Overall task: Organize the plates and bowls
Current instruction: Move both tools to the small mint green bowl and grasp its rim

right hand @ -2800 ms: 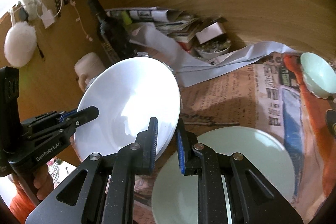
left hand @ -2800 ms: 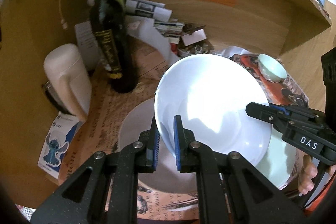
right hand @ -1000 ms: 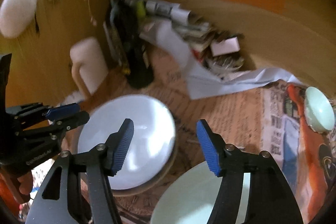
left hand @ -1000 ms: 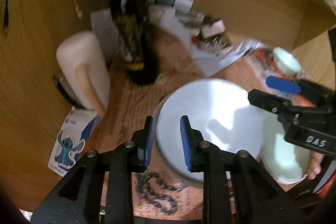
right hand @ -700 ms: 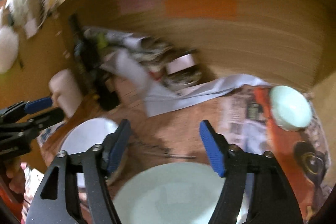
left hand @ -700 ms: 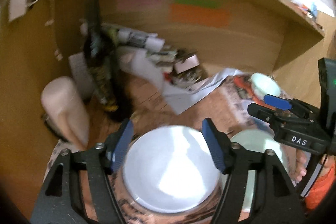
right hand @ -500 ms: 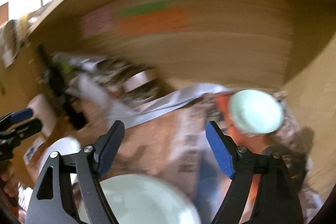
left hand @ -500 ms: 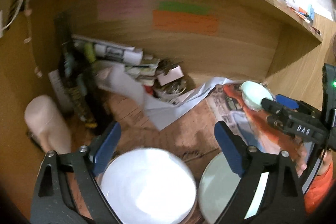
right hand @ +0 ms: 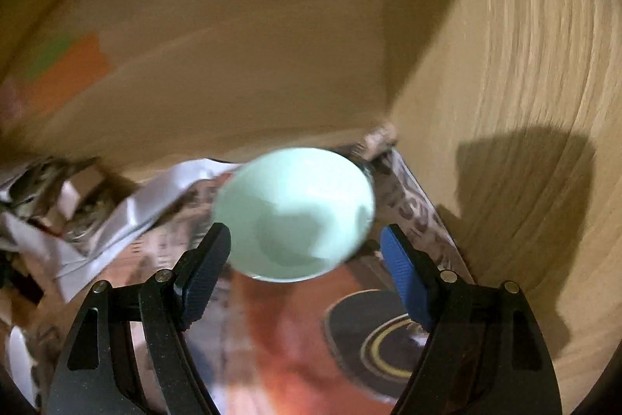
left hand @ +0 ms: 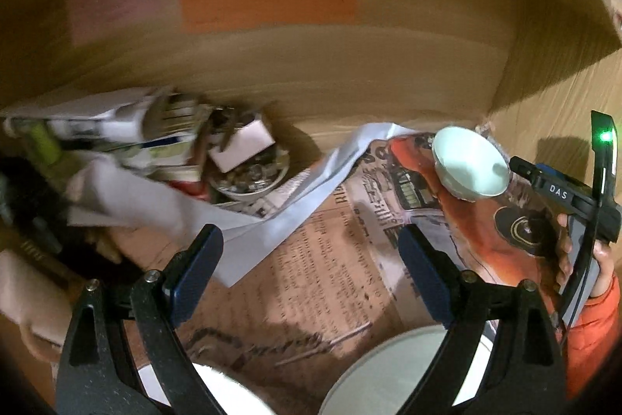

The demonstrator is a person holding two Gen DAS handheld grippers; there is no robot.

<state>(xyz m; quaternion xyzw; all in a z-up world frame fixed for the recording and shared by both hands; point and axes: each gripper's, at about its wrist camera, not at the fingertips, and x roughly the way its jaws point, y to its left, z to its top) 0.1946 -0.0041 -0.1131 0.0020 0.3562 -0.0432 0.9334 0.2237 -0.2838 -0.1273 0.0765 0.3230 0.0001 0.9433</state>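
1. Step in hand: the right gripper (right hand: 305, 259) closes in on the small pale green bowl (right hand: 293, 212) to collect it. The bowl stands upright on the newspaper (left hand: 311, 282) in the far right corner of the wooden counter (right hand: 525, 150), at about 12 o'clock just ahead of the fingers.
2. Right fingers: spread wide, nothing between the pads; their opening has just grown and now stands level. The bowl's near rim lies between the tips, untouched as far as the blur allows.
3. Left gripper (left hand: 307, 267): fingers also wide and empty, having just opened. The white plate (left hand: 217, 391) lies at its 7 o'clock and the pale green plate (left hand: 388, 372) at its 5 o'clock.
4. Next move, as I judge it: bring one finger inside the bowl's rim and one outside, then pinch the wall.
5. The glazed wall looks slippery, so seat the pads well down before lifting.
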